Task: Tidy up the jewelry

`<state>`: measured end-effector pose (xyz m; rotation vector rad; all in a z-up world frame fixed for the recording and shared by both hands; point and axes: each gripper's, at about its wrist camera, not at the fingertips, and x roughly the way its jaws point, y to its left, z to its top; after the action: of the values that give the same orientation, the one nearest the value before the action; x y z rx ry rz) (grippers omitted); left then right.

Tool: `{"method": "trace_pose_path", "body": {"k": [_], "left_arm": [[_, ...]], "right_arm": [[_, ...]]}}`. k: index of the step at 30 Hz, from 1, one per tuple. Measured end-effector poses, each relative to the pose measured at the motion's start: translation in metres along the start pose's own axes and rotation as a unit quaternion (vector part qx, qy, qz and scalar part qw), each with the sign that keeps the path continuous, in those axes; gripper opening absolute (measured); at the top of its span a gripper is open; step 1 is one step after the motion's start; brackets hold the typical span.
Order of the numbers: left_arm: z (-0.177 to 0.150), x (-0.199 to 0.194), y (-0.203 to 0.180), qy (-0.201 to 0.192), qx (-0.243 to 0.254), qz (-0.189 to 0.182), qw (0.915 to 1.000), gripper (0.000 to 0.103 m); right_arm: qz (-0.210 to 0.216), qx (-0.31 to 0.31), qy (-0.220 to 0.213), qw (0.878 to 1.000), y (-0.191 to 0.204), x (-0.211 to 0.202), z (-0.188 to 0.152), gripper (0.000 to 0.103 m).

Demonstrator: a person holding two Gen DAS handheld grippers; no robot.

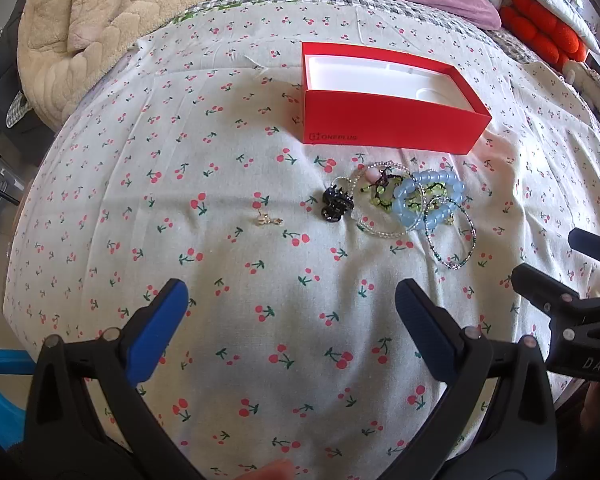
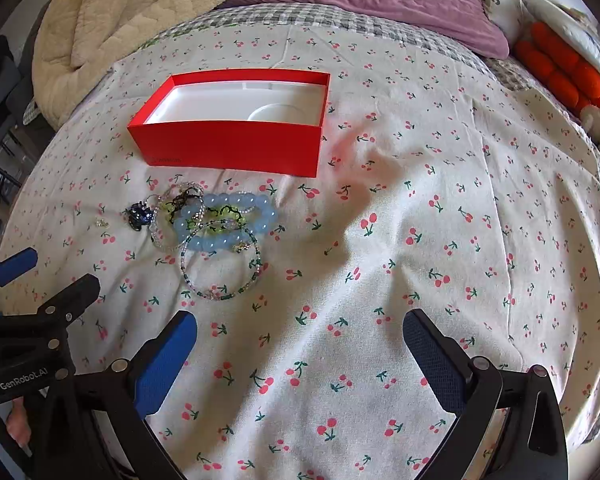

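Bed [image 1: 100, 184] in cherry-print sheet; red box [image 1: 388, 120], upper centre of frame, sits empty, so nothing sorted yet. Jewelry pile [image 1: 412, 208] lies just below it, small gold charm [image 1: 267, 219] apart at left. Left tool [image 1: 292, 304] and right tool [image 2: 300, 328] both spread wide, holding nothing.

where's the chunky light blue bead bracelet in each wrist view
Left wrist: blue bead bracelet right of centre, in the jewelry pile just below the red box.
Right wrist: blue bead bracelet left of centre, below the red box.
Shared landmark: the open red box, directly behind the pile in both.
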<state>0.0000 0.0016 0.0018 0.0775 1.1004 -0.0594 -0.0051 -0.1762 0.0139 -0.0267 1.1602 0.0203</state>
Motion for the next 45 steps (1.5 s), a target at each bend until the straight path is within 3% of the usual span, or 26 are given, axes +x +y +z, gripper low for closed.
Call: {"method": "trace_pose_path", "body": {"k": [45], "left_arm": [[0.0013,-0.0024,0.0071,-0.003,-0.009,-0.003,0.9999,0.103]], "right_arm": [[-0.001,0.007,0.0,1.0,-0.0035,-0.0005,0.004,0.103]]}}
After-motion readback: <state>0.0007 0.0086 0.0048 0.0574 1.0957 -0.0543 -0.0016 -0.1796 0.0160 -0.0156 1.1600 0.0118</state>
